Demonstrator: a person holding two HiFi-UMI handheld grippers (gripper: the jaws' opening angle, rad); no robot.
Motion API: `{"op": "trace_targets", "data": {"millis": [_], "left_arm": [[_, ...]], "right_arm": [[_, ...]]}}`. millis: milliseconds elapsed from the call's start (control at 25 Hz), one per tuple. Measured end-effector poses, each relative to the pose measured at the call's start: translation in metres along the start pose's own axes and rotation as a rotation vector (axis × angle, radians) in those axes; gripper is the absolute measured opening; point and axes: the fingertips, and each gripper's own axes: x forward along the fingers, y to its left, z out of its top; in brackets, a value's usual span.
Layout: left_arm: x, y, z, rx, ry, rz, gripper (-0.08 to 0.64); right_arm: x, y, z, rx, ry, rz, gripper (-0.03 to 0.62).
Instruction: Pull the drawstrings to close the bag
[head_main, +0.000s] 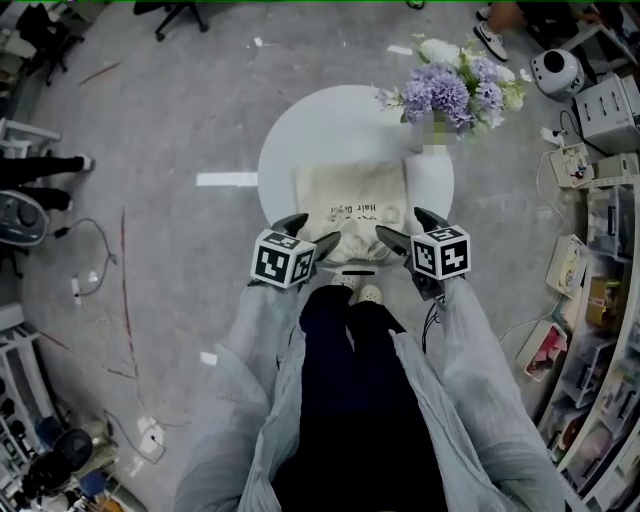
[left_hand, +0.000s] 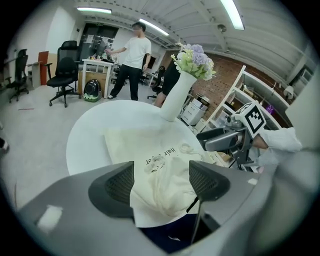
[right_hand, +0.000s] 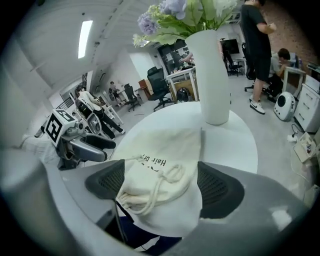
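Observation:
A cream drawstring bag (head_main: 350, 200) with black print lies on the round white table (head_main: 300, 130). Its gathered mouth (head_main: 356, 244) points at the near edge, between my two grippers. My left gripper (head_main: 311, 233) stands open just left of the mouth, and my right gripper (head_main: 408, 227) stands open just right of it. In the left gripper view the bunched mouth (left_hand: 167, 190) shows beyond the spread jaws of the left gripper (left_hand: 160, 182), untouched by the pads. In the right gripper view the looped cream drawstrings (right_hand: 159, 186) lie loose on the cloth beyond the open right gripper (right_hand: 162, 183).
A white vase of purple and white flowers (head_main: 440, 95) stands at the table's far right, behind the bag. My legs and shoes are under the near edge. People stand among office chairs (left_hand: 62, 65) farther off. Shelving with boxes (head_main: 600, 300) lines the right side.

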Motion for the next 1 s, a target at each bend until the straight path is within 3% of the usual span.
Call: {"op": "trace_targets", "data": {"millis": [240, 520, 840, 1000], "left_arm": [[-0.018, -0.003, -0.005, -0.068, -0.047, -0.010, 0.360], [-0.038, -0.015, -0.003, -0.076, -0.107, 0.007, 0.333], [-0.071, -0.036, 0.016, -0.044, -0.233, 0.019, 0.234], [-0.092, -0.048, 0.030, -0.049, -0.332, 0.031, 0.133]], "right_arm": [[-0.018, 0.014, -0.012, 0.044, 0.015, 0.054, 0.454], [-0.038, 0.027, -0.003, 0.034, -0.052, 0.069, 0.402], [-0.078, 0.049, 0.018, -0.070, -0.180, 0.102, 0.208], [-0.106, 0.059, 0.041, -0.144, -0.298, 0.082, 0.115]]}}
